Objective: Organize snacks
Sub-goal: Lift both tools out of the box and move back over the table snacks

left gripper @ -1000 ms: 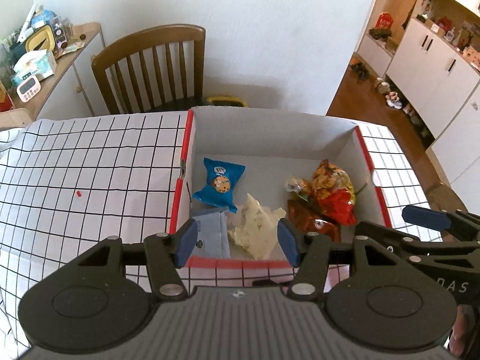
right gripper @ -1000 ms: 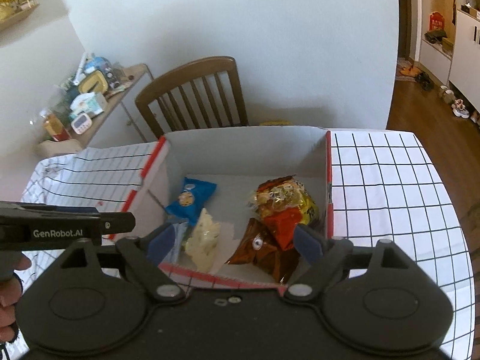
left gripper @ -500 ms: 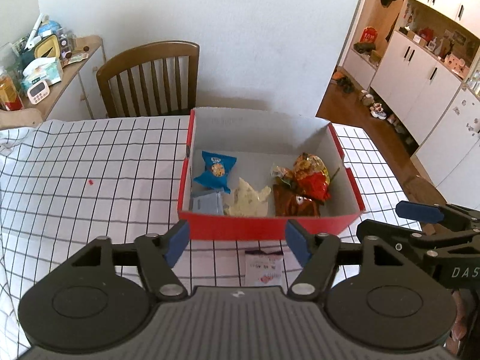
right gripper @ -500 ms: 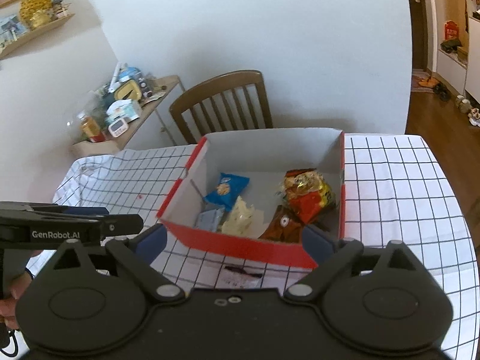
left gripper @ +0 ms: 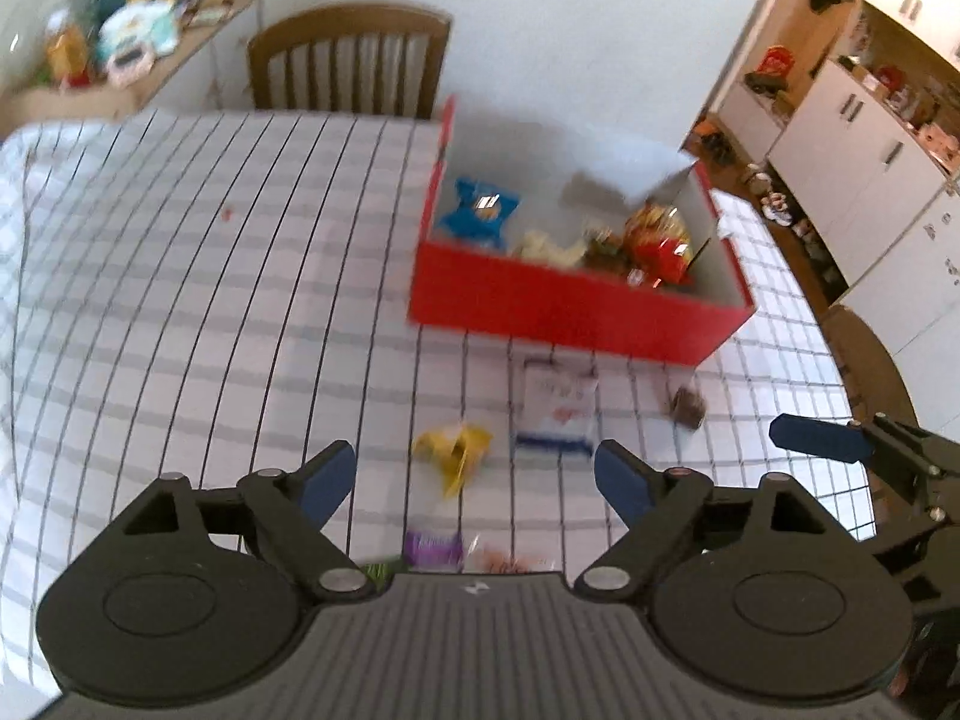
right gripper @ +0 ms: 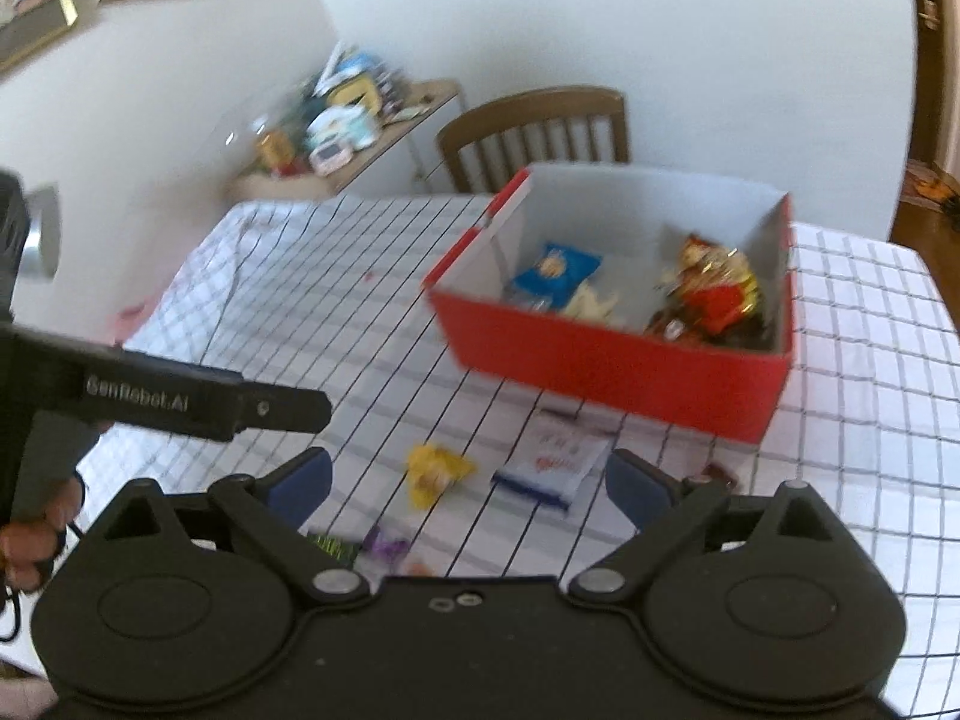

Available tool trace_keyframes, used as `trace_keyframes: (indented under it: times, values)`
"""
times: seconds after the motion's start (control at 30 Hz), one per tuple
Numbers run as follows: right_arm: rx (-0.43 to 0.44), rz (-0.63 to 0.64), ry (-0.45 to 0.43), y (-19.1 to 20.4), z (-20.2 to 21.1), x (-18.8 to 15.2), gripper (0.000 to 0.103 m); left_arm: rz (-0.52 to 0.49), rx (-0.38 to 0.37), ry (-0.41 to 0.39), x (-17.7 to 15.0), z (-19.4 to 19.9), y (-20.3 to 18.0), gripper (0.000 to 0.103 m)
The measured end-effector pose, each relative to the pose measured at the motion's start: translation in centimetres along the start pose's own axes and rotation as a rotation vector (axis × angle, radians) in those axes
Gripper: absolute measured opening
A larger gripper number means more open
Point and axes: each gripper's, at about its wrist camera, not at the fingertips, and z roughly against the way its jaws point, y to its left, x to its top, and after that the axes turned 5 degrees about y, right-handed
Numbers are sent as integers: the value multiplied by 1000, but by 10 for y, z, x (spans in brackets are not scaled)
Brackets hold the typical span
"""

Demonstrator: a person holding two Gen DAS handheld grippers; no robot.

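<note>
A red box [left gripper: 570,306] [right gripper: 606,360] on the checked tablecloth holds a blue cookie packet [left gripper: 480,213] [right gripper: 558,273], a pale packet [left gripper: 549,247], and red-orange bags [left gripper: 657,237] [right gripper: 714,288]. In front of it lie a white packet [left gripper: 558,414] [right gripper: 555,459], a yellow packet [left gripper: 456,450] [right gripper: 435,471], a small brown snack [left gripper: 689,407] and a purple packet [left gripper: 432,546] [right gripper: 384,543]. My left gripper [left gripper: 474,480] is open and empty above the loose packets. My right gripper [right gripper: 468,483] is open and empty too. The views are blurred.
A wooden chair [left gripper: 348,60] [right gripper: 534,135] stands behind the table. A cluttered side shelf [left gripper: 120,54] [right gripper: 336,126] is at the back left. White cupboards [left gripper: 870,138] stand on the right. The table edge [left gripper: 864,438] runs close on the right.
Both grippers have pulled back and up from the box. The loose packets in front of the box have come into view. Both stay open.
</note>
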Motion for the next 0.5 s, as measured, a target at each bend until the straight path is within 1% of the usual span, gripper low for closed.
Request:
trace_keyframes:
  times: [0.17,0.27,0.37,0.43,0.5]
  values:
    - [20,37,70,12,-21,-26,95,55,54,48,-28,-17,17,87]
    - [12,79,107,20,-36,-38,95,97,72,89,-43,-30,29,87]
    - [-1,120,140,25,-51,-47,94,131,111,114,-56,-44,40,87]
    - [-12,146,165,28,-62,-51,92,139,131,124,-64,-52,45,87]
    - [-28,168,188,30,-73,-55,88,121,153,123,-72,-58,46,87]
